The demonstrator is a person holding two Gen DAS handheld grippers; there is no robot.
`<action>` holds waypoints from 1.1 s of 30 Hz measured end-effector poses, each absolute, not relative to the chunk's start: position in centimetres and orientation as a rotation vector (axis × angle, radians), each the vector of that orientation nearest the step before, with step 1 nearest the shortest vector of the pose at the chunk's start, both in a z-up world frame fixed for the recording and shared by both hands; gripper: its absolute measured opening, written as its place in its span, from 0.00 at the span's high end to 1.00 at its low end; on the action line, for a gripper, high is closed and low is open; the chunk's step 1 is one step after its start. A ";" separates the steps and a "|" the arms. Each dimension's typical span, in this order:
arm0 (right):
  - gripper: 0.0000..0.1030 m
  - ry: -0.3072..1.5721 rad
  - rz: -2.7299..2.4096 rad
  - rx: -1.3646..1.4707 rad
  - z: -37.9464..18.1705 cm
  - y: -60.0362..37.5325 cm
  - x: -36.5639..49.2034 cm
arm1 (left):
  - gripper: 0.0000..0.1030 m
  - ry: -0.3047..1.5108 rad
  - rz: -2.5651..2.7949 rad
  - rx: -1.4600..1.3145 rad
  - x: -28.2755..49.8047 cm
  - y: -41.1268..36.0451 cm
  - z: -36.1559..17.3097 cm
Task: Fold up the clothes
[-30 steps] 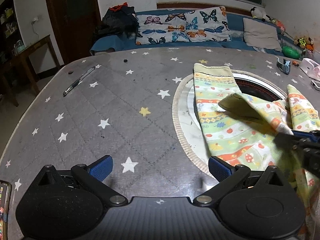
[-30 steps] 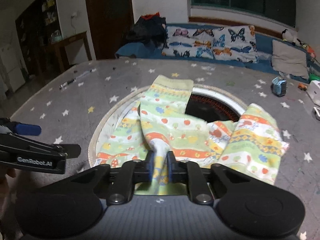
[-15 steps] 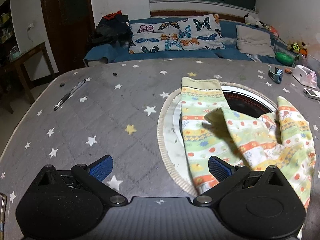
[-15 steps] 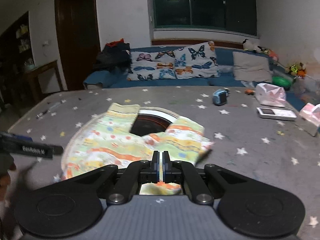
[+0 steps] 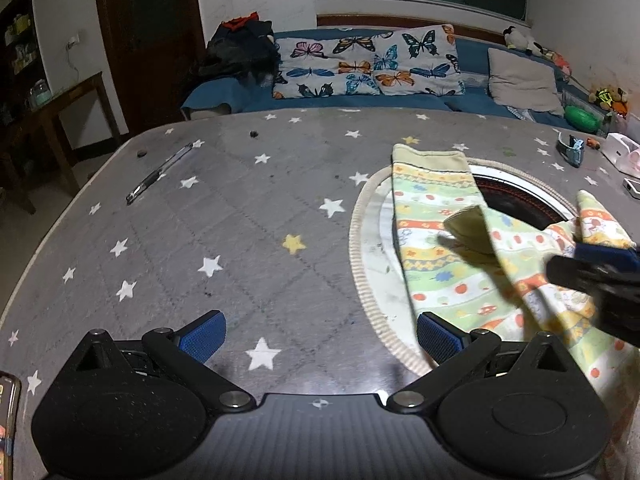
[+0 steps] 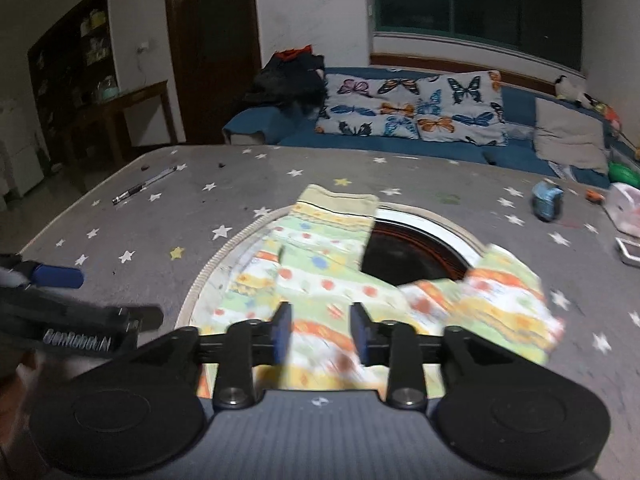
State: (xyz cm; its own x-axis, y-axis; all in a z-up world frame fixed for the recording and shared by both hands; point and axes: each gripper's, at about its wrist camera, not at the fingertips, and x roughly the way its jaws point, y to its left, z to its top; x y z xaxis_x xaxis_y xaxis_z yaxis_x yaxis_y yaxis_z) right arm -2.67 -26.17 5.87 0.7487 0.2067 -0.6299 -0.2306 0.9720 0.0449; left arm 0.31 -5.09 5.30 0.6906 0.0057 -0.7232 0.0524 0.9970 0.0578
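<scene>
A small pair of trousers [image 5: 440,276] printed in green, yellow and orange bands lies over a round opening in the star-patterned table. One leg [image 6: 332,220] runs away from me. The other leg [image 6: 508,300] is bunched to the right. My left gripper [image 5: 320,336] stands wide open above the grey cloth, left of the garment, holding nothing. My right gripper [image 6: 320,332] is open, its blue pads apart over the garment's near edge, and it shows in the left wrist view as a dark blurred right gripper [image 5: 600,280]. A folded flap [image 5: 472,228] rests on the left leg.
A round opening [image 6: 412,256] with a white rim [image 5: 362,240] sits partly under the garment. A pen [image 5: 160,174] lies far left. A blue object [image 6: 546,200] and white items [image 6: 624,200] sit at the right. A blue sofa [image 6: 400,148] stands beyond the table.
The right gripper let go of the trouser fold it held, swung up and away shut, then came back down and opened over the near edge. The left gripper stayed open.
</scene>
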 end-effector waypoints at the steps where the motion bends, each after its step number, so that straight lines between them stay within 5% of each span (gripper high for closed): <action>1: 0.64 0.691 0.243 -0.045 5.6 -25.6 -2.0 | 0.00 0.810 -0.026 0.075 0.4 -5.1 5.3; 8: 0.59 0.738 0.221 -0.082 3.8 -23.3 1.5 | 0.00 0.820 -0.023 0.070 0.7 -4.8 4.9; 10: 0.66 0.749 0.211 -0.078 3.3 -23.2 2.0 | 0.00 0.824 -0.022 0.069 0.8 -4.7 4.8; 12: 0.87 0.754 0.202 -0.053 3.2 -23.9 2.1 | 0.00 0.827 -0.021 0.067 0.9 -4.7 4.8; 15: 0.96 0.737 0.188 -0.021 3.7 -25.3 1.3 | 0.00 0.831 -0.020 0.065 1.0 -4.5 4.6; 26: 0.97 0.550 0.052 0.051 8.7 -34.3 -7.3 | 0.01 0.782 -0.082 0.068 1.2 -7.0 6.0; 33: 0.97 0.524 -0.152 0.060 9.6 -41.7 -14.2 | 0.13 0.766 -0.138 0.079 3.0 -8.6 6.5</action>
State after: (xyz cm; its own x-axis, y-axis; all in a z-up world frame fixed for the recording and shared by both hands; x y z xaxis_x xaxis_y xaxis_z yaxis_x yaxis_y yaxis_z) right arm -14.20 -41.70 9.60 0.8550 -0.1291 -0.5024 0.1596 0.9870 0.0180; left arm 3.04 -8.63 6.46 0.7122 -0.0955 -0.6955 0.1532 0.9880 0.0211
